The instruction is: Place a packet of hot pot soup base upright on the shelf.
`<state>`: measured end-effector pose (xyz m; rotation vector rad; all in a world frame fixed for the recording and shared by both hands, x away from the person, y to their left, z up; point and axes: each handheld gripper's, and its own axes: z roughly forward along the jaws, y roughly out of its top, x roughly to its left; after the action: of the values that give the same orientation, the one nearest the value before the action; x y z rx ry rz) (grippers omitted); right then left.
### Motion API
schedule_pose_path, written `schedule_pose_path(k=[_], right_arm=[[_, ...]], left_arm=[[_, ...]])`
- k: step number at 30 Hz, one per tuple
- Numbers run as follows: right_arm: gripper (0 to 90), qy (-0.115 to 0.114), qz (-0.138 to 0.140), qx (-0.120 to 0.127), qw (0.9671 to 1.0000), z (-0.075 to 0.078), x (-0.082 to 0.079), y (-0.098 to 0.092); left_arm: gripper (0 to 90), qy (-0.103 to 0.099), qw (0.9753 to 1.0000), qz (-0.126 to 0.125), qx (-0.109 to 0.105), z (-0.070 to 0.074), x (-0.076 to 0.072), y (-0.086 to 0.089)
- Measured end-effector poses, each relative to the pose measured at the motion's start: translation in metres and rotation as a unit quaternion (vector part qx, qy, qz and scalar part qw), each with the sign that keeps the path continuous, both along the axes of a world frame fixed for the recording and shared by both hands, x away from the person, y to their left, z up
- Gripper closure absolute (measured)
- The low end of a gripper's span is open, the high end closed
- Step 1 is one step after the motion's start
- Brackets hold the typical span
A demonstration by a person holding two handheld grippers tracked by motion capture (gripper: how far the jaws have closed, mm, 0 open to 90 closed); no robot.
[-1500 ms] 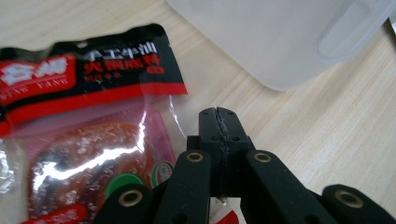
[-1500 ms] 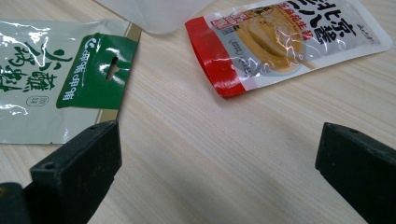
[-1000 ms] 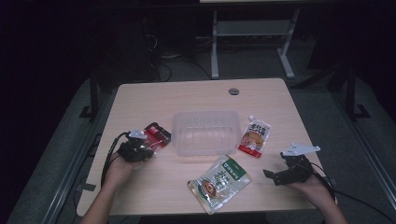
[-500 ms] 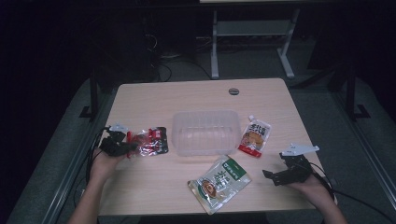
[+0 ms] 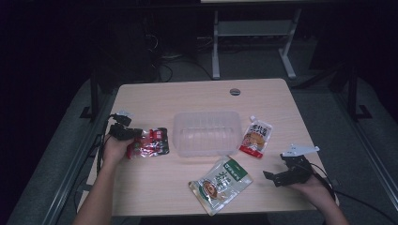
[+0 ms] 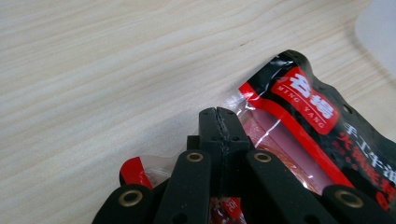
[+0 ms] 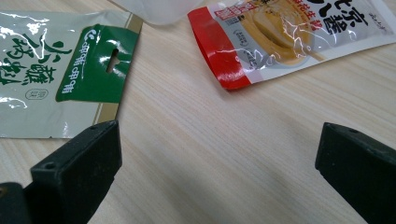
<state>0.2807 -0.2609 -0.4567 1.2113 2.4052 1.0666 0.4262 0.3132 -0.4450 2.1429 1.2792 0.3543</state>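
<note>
From above, your left gripper (image 5: pixel 133 137) sits at the table's (image 5: pixel 197 93) left side, on the red packet (image 5: pixel 152 142) beside the clear tub (image 5: pixel 207 132). Your right gripper (image 5: pixel 281 176) rests near the green packet (image 5: pixel 220 182). Left gripper view: jaws pinched on the red packet's (image 6: pixel 299 126) clear edge. Right gripper view: jaws spread wide over bare wood.

A pale wooden table (image 5: pixel 197 98) bears a clear tub (image 5: pixel 207 132) and three food packets.
</note>
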Motion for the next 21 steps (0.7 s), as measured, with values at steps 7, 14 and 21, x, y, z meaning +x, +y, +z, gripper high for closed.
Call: schedule_pose_path(k=[7, 14, 21], right_arm=[[0.1, -0.001, 0.004, -0.003, 1.0000, 0.000, 0.000, 0.001], [0.1, -0.002, 0.007, -0.003, 1.0000, 0.001, 0.000, 0.003], [0.1, -0.002, 0.008, 0.000, 1.0000, 0.001, -0.001, 0.004]], left_arm=[[89.8, 0.014, 0.9995, -0.026, -0.010, -0.002, -0.015, -0.004], [89.8, 0.035, 0.9982, -0.048, -0.014, 0.001, -0.036, -0.003], [89.8, 0.042, 0.9974, -0.058, -0.012, 0.002, -0.062, -0.006]])
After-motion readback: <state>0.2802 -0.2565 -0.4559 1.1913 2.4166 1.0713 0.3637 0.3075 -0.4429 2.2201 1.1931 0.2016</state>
